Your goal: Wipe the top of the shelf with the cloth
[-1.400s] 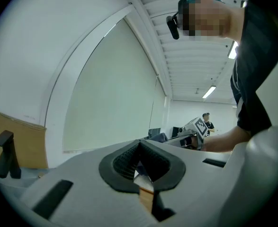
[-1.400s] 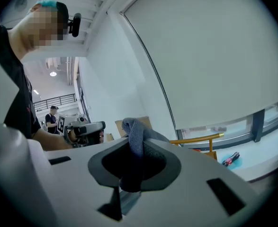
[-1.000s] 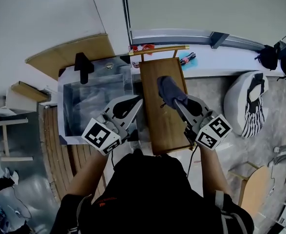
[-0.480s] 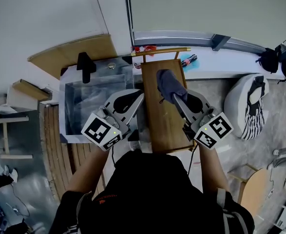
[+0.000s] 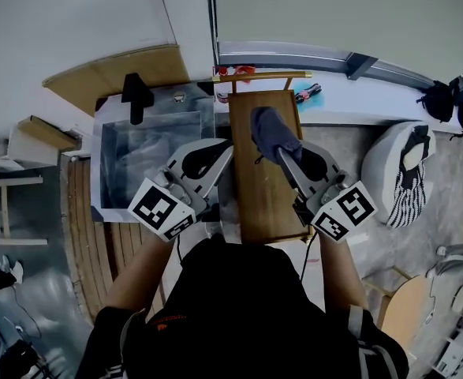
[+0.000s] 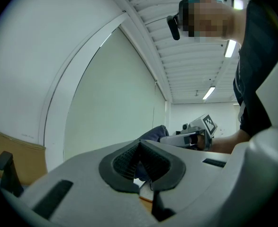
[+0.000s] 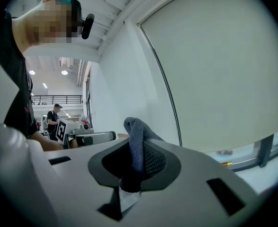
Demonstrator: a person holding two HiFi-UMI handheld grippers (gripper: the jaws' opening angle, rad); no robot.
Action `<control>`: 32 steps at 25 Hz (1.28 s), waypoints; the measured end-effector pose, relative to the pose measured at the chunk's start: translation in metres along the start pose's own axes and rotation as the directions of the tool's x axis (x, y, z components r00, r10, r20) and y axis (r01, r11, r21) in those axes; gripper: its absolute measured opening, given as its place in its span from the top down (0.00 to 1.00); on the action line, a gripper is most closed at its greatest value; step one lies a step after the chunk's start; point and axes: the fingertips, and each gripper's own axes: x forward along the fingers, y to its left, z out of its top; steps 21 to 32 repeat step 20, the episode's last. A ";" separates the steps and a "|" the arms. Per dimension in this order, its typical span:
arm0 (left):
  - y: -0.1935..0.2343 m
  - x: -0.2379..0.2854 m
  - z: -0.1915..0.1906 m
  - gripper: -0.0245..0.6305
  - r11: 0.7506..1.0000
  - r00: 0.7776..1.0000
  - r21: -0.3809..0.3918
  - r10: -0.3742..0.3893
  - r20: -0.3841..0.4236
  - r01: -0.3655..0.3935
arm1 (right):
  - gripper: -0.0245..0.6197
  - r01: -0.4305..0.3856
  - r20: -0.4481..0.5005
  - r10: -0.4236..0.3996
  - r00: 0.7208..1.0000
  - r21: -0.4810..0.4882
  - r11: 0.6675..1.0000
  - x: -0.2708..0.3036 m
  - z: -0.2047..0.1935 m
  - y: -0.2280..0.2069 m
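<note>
Head view looks steeply down on a narrow wooden shelf (image 5: 263, 188), whose top runs away from the person. A dark grey-blue cloth (image 5: 272, 136) lies bunched on the far half of the shelf top. The right tool (image 5: 282, 158) is clenched on it. In the right gripper view, a fold of the cloth (image 7: 136, 141) stands up between that tool's (image 7: 135, 167) pads, and only a narrow strip is pinched.

The left tool (image 5: 229, 150) sits at the shelf's left edge. In the left gripper view, its (image 6: 141, 162) pads are pressed together with nothing between them.

A clear plastic box (image 5: 148, 152) stands just left of the shelf. A brass-coloured rod (image 5: 263, 76) crosses just beyond the shelf's far end.

Risks, as judgement:
- **Poor coverage:** The cloth is wadded rather than spread, so a stroke may clean only a thin stripe and miss the edges.
- **Lost grip:** The hold is small, so pressing hard while dragging could pull the fold out of the pads.
- **Running off:** The top is narrow, so a stroke that drifts sideways would slide the cloth off an edge.
- **Overshoot:** A push carried too far could strike the rod.
- **Shelf movement:** Heavy downward pressure may rock or shift the shelf unless the left tool steadies it.
</note>
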 end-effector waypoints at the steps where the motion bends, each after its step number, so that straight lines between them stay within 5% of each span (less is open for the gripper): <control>1: -0.001 0.000 -0.001 0.93 1.000 1.000 -0.002 0.001 0.000 -0.001 | 0.89 0.000 -0.002 0.000 1.000 0.001 1.000 0.000 -0.001 -0.001; 32: -0.005 0.001 -0.007 0.93 1.000 1.000 -0.013 0.009 -0.003 -0.009 | 0.89 0.000 -0.026 0.001 1.000 0.018 1.000 -0.002 -0.012 -0.006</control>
